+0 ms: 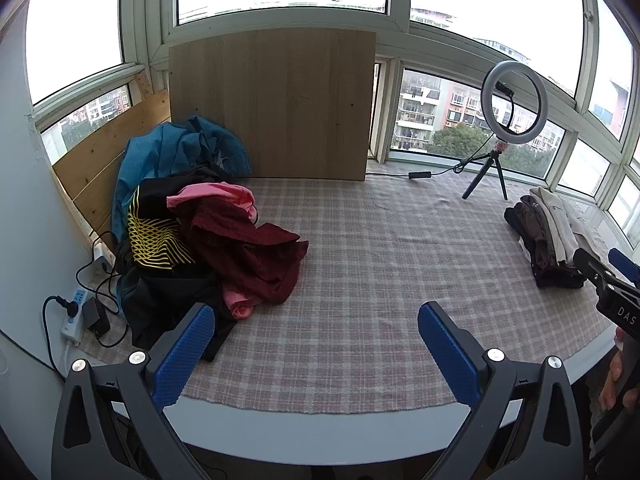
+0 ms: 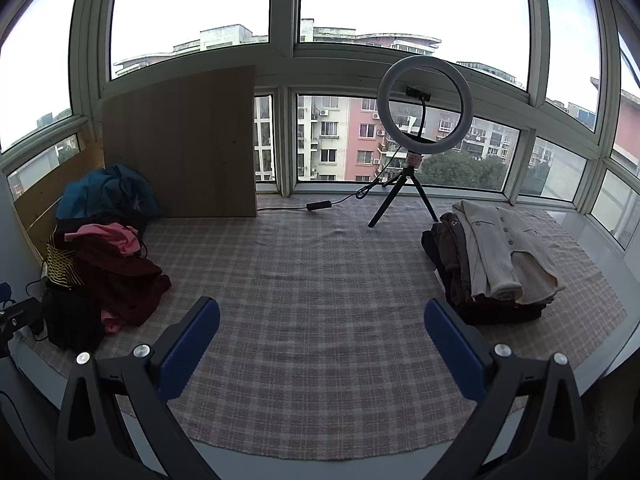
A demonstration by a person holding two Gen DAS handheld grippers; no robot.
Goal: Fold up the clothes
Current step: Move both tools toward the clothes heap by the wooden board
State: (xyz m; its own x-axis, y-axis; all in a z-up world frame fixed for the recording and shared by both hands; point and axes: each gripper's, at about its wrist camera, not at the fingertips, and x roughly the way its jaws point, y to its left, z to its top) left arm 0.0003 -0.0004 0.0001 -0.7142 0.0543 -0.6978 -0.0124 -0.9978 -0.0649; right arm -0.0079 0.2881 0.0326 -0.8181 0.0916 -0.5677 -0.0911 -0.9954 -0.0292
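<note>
The left gripper [image 1: 316, 354] has its blue-padded jaws spread as wide as they go, with nothing between them; it hovers above the near edge of a pink-and-grey checked cloth [image 1: 380, 248] that covers the work surface. The right gripper [image 2: 322, 354] is spread just as wide and is also empty, hanging over the same cloth. Past the left gripper, at the left end of the cloth, lies a heap of unfolded clothes [image 1: 208, 240]: a maroon garment [image 1: 256, 252] on top, a pink garment [image 1: 218, 196] tucked under it, a black garment with yellow lines [image 1: 154, 242], and a blue garment [image 1: 176, 152] at the back. At the right end of the cloth sits a stack of folded clothes [image 2: 492, 264], dark pieces below and a cream buttoned cardigan [image 2: 500, 240] on top. Behind, a wooden board [image 1: 272, 104] leans against the windows, and a ring light on a small tripod [image 2: 424, 108] stands near the folded stack. A power strip [image 1: 74, 312] with plugged cables lies at the far left.
</note>
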